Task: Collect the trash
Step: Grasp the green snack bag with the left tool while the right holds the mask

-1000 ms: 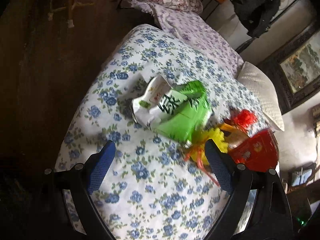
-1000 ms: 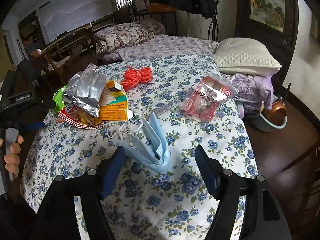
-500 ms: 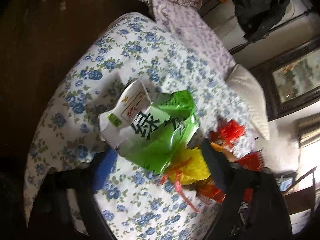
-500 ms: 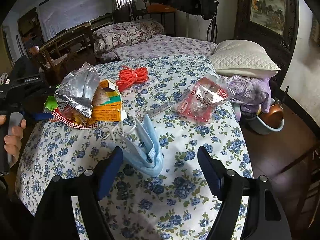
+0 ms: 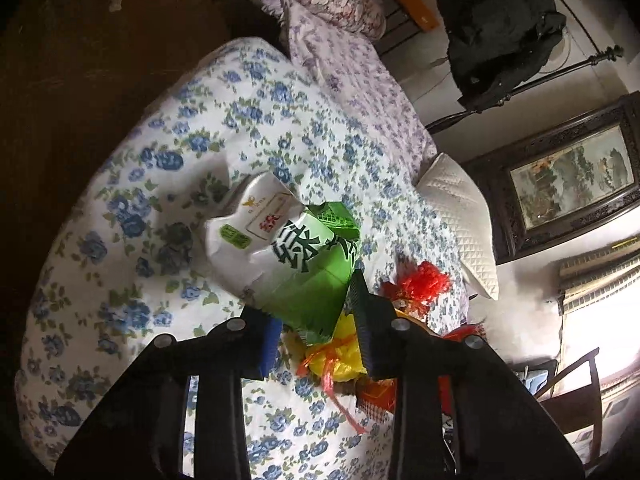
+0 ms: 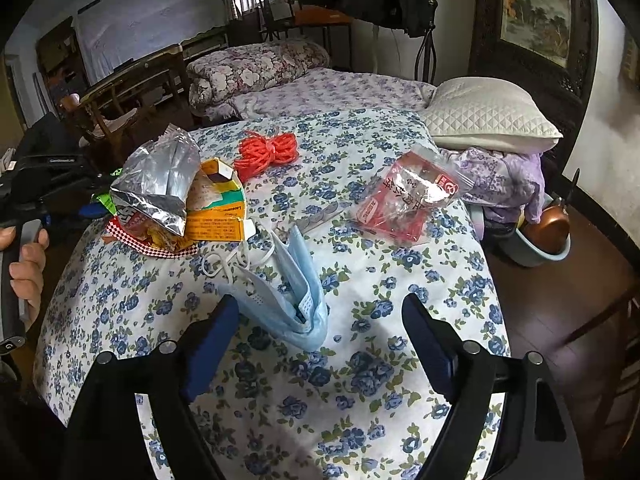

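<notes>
Left gripper [image 5: 316,326] jaws closing on a green-and-white snack bag [image 5: 292,256] between them at the floral bedspread's [image 5: 168,208] 9 o'clock edge, right gripper [image 6: 320,328] jaws opening, empty, crumpled blue face mask [image 6: 292,300] at 12 o'clock.

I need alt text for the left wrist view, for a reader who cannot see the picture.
The left tongs are closing around the lower end of a green and white snack bag that lies on a bed cover with blue flowers. Under the bag sit a yellow wrapper and a red string bundle; a white pillow lies further back.
</notes>
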Motion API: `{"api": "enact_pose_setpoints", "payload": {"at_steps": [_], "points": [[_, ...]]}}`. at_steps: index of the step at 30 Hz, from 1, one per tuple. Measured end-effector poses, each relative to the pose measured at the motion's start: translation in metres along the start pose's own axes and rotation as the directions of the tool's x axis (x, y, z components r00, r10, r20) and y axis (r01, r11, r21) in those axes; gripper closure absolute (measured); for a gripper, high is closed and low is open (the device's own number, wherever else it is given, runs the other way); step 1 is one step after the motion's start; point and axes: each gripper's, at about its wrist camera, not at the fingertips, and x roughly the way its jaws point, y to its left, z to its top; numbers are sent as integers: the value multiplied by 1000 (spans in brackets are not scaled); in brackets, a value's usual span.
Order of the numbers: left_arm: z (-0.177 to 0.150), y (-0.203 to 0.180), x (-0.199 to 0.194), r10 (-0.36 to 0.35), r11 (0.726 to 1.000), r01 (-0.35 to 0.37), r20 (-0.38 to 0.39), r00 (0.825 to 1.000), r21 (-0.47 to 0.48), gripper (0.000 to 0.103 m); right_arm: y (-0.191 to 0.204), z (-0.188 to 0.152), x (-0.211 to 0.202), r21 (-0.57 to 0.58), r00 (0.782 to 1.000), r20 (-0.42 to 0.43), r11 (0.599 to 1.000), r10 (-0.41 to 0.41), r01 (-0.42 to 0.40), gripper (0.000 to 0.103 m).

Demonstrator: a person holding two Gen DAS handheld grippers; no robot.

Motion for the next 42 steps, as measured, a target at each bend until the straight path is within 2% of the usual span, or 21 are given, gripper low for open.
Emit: {"api": "enact_pose_setpoints", "payload": {"at_steps": [3,6,7,10,13,19,21,26,33,34,35,36,39,42], "points": [[2,1,11,16,999,-17,-17,1000,-32,68,1,0,-1,-4,1000,8,1000,-7,7,21],[5,-2,11,36,999,-35,15,999,-22,70,3,0,-1,-4,1000,12,1000,1,0,20],[4,-5,9,52,999,-52,37,998,1,86,4,0,0,-11,1000,10,1000,-3,3,20],[2,-12,4,65,996,-67,47,997,53,92,7,0,2,-33,1000,7,999,-22,23,20],[-2,-21,-14,65,992,-72,71,995,101,95,6,0,2,-32,1000,9,999,-26,26,20],[-31,-45,-66,62,955,-84,86,994,284,95,-2,0,1,-11,1000,16,1000,-20,21,20],[-40,-48,-73,62,944,-88,91,994,319,95,-3,-1,1,-11,1000,15,1000,-18,18,20],[-61,-46,-69,87,923,-100,52,995,372,95,2,-2,6,-47,999,10,998,-34,35,20],[-73,-56,-52,100,900,-98,19,995,424,95,11,1,25,-80,999,13,995,-51,52,20],[-76,-58,-52,103,892,-104,25,994,440,95,12,2,28,-86,999,7,995,-44,44,23],[-76,-60,-52,105,888,-107,30,994,447,95,12,3,31,-84,1000,-10,996,-5,4,46],[-77,-61,-53,105,885,-109,36,994,453,95,10,4,33,-65,998,-35,996,58,-61,76],[-82,-67,-58,100,877,-114,53,994,467,95,4,4,23,-7,995,-29,996,94,-94,82],[-93,-74,-65,104,858,-127,75,992,498,95,0,1,0,33,990,8,989,141,-141,83]]}}
